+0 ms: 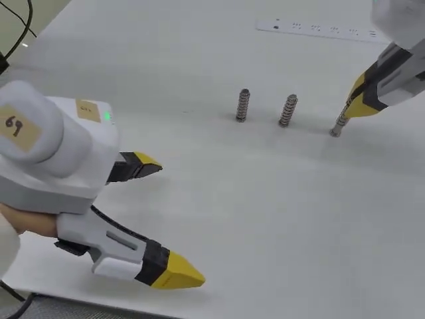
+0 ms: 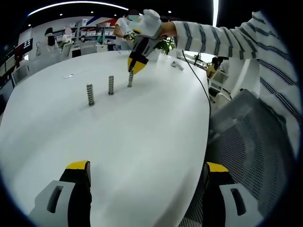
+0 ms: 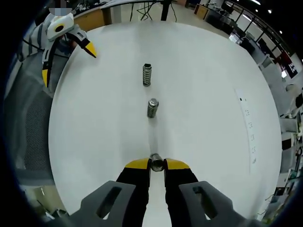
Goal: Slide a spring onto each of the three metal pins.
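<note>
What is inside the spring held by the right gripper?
The spring stands on the table, clamped near its top by the right gripper. Its round metal top end shows between the jaws; the coils and jaws cover any pin inside.

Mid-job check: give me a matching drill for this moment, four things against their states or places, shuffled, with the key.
Things
1. left tool
2. right tool
3. middle spring
4. power strip

States or places
A. lies flat near the far edge of the table
B. stands upright, touched by neither tool
C. open, holding nothing
D. shut on the end spring

Pairs: 1-C, 2-D, 3-B, 4-A
</note>
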Demonstrator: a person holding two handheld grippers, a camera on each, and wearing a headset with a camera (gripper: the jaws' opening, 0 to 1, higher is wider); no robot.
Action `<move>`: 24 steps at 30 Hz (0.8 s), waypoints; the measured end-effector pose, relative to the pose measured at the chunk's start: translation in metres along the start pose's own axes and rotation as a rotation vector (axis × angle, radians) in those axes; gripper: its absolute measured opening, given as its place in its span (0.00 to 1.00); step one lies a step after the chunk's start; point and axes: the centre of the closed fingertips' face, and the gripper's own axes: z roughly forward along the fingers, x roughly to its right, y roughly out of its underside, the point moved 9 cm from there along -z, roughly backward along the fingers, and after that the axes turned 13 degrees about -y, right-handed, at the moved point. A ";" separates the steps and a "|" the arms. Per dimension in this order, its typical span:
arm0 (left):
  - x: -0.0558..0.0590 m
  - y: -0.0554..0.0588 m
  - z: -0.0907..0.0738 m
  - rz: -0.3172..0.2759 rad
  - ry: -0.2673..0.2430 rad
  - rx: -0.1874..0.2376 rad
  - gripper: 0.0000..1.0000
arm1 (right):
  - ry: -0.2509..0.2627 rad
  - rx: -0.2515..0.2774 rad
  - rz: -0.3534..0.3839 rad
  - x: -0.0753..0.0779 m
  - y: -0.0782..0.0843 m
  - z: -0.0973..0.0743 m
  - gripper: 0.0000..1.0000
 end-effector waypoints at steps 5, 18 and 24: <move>-0.003 -0.002 -0.001 -0.011 -0.015 0.022 0.95 | -0.002 -0.001 0.014 0.000 -0.001 0.004 0.09; -0.005 0.000 -0.001 -0.025 -0.020 0.001 0.93 | 0.003 0.009 0.057 0.003 0.002 0.013 0.09; -0.004 0.002 -0.001 -0.016 -0.020 -0.013 0.92 | 0.003 0.000 0.052 0.005 0.004 0.017 0.10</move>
